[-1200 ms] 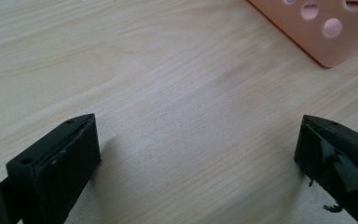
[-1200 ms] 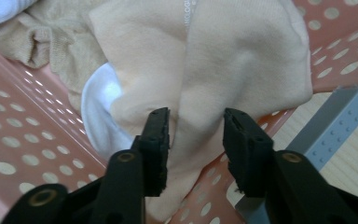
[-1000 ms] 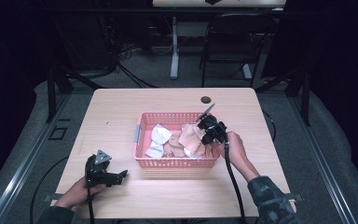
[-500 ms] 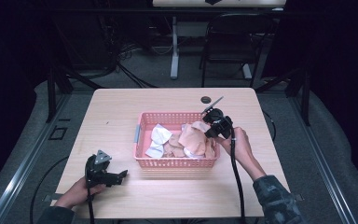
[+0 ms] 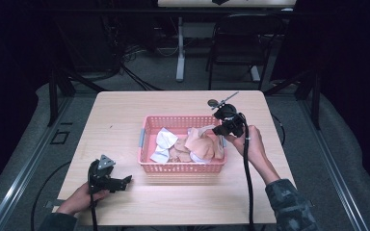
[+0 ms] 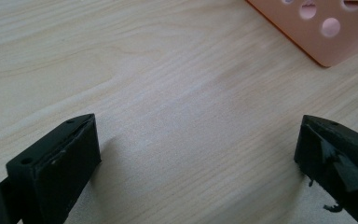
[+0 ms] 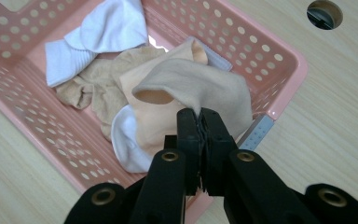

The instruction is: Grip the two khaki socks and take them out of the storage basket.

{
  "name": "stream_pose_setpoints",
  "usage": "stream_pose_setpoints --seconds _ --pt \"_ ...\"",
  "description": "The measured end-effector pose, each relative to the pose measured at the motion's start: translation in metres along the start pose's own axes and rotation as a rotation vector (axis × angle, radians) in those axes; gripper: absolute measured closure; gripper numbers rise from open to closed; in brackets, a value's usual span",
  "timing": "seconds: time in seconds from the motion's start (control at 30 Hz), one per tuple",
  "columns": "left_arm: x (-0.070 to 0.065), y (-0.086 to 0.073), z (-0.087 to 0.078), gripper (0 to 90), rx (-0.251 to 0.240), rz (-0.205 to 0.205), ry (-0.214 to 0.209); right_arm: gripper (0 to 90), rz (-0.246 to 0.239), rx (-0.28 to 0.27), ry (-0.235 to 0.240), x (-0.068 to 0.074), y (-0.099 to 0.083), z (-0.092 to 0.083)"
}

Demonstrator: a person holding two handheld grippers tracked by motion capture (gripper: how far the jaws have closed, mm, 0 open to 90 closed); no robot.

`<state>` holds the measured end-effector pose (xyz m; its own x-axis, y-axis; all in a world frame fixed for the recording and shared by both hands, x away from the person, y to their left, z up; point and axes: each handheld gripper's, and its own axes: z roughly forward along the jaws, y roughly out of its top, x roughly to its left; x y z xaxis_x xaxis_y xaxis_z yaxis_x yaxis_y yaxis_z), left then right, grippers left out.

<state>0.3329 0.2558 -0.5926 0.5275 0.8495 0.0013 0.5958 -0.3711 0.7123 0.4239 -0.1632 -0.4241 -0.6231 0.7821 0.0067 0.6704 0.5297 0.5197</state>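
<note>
A pink perforated basket point(image 5: 147, 126) point(image 7: 279, 65) sits mid-table and holds several socks, white and tan. My right gripper point(image 5: 221, 128) point(image 7: 199, 116) is over the basket's right side, shut on a beige sock point(image 7: 200, 86) point(image 5: 200, 143) that it holds lifted above the pile. A white sock point(image 7: 98, 28) point(image 5: 164, 139) lies at the basket's far end, and a tan sock point(image 7: 98, 88) lies under the lifted one. My left gripper point(image 5: 125, 182) point(image 6: 196, 149) rests low over bare wood at the front left, open with nothing between its jaws; the basket corner point(image 6: 326, 32) is ahead of it.
A small dark round hole or cap point(image 5: 212, 102) point(image 7: 325, 13) sits in the tabletop behind the basket. Bare wood table point(image 5: 115, 110) surrounds the basket. A chair point(image 5: 236, 43) and table legs stand on the floor beyond the far edge.
My right gripper has risen and pulled back toward the basket's right rim, drawing the beige sock up with it. The left gripper has stayed put.
</note>
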Motion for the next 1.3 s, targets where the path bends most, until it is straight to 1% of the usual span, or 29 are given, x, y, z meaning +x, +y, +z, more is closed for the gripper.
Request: stream_pose_setpoints --seconds 0.1,0.17,0.2,0.23,0.27,0.33,0.37,0.47,0.5,0.57,0.63,0.67,0.7,0.73,0.77,0.9,0.97,1.07,1.17,1.3 --pt "0.000 0.000 0.000 0.1 0.000 0.000 0.000 88.0 0.000 -0.012 0.001 -0.002 0.002 -0.006" --pt "0.000 0.000 0.000 0.0 0.000 0.000 0.000 87.9 0.008 -0.025 0.008 -0.002 0.003 -0.010" --pt "0.000 0.000 0.000 0.0 0.000 -0.001 -0.001 88.0 0.000 -0.022 0.004 -0.002 0.003 -0.013" --pt "0.000 0.000 0.000 0.1 0.000 0.000 -0.001 87.9 0.006 -0.038 0.006 -0.002 0.003 -0.014" --pt "0.000 0.000 0.000 0.1 0.000 0.000 0.000 87.9 -0.005 -0.032 -0.001 -0.002 0.004 -0.016" --pt "0.000 0.000 0.000 0.0 0.000 0.000 0.000 87.9 0.002 -0.045 0.008 -0.002 0.004 -0.018" --pt "0.000 0.000 0.000 0.1 0.000 0.000 -0.001 87.9 -0.004 -0.038 0.007 -0.002 0.005 -0.020" --pt "0.000 0.000 0.000 0.0 0.000 0.000 0.000 87.9 -0.010 -0.047 0.004 -0.001 0.006 -0.025" --pt "0.000 0.000 0.000 0.0 0.000 0.001 0.000 87.9 -0.002 -0.059 0.008 0.000 0.007 -0.025" --pt "0.000 0.000 0.000 0.0 0.000 0.000 -0.001 87.9 -0.014 -0.050 0.006 -0.001 0.008 -0.029" --pt "0.000 0.000 0.000 0.0 0.000 0.000 -0.001 87.9 -0.009 -0.056 0.008 0.001 0.009 -0.031" --pt "0.000 0.000 0.000 0.1 0.000 0.000 -0.001 87.9 -0.018 -0.053 0.003 0.001 0.009 -0.032" --pt "0.000 0.000 0.000 0.0 0.000 0.001 0.000 87.9 -0.016 -0.060 0.003 0.002 0.010 -0.033" --pt "0.000 0.000 0.000 0.0 0.000 0.001 -0.001 87.9 -0.023 -0.052 0.004 0.002 0.010 -0.034" --pt "0.000 0.000 0.000 0.0 -0.001 -0.003 -0.001 87.9 -0.015 -0.059 0.009 0.003 0.011 -0.035" --pt "0.000 0.000 0.000 0.0 0.000 -0.002 -0.001 87.9 -0.023 -0.063 0.015 0.003 0.012 -0.041" --pt "0.000 0.000 0.000 0.0 0.000 -0.002 -0.001 87.9 -0.022 -0.072 0.014 0.004 0.013 -0.045" --pt "0.000 0.000 0.000 0.0 0.000 -0.003 -0.001 87.9 -0.030 -0.069 0.006 0.003 0.013 -0.050" --pt "0.000 0.000 0.000 0.0 -0.001 -0.002 -0.001 87.9 -0.033 -0.077 0.004 0.001 0.013 -0.056" --pt "0.000 0.000 0.000 0.0 -0.001 -0.002 -0.001 87.8 -0.027 -0.093 0.000 -0.001 0.012 -0.063"
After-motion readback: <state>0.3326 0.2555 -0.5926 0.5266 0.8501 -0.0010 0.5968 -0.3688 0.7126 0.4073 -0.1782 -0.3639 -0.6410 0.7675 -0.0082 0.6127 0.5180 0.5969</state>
